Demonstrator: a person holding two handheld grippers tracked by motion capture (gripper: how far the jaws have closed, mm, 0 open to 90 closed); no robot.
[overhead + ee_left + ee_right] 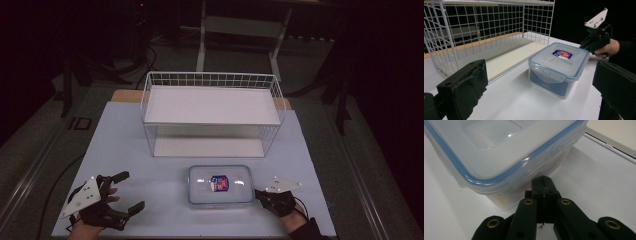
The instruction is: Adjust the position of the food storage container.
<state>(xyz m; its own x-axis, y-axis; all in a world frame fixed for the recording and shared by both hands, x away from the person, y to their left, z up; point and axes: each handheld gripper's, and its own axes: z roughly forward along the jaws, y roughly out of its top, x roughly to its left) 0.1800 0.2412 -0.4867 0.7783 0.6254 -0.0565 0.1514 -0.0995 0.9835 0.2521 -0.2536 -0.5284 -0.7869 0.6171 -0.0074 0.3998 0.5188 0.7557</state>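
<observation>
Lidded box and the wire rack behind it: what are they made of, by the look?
Lidded box: looks like translucent plastic, glossy, with highlights on the lid, a blue seal line around the rim and moulded clip flaps. Wire rack: probably metal wire with a white coating, going by the thin welded grid; its shelves look like flat matte white panels, material unclear.

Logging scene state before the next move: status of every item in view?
food container: lid on, upright on the table, in front of the rack
wire rack: upright, both shelves bare
left gripper: jaws open, holding nothing
right gripper: jaws shut, tips at the container's end wall
</observation>
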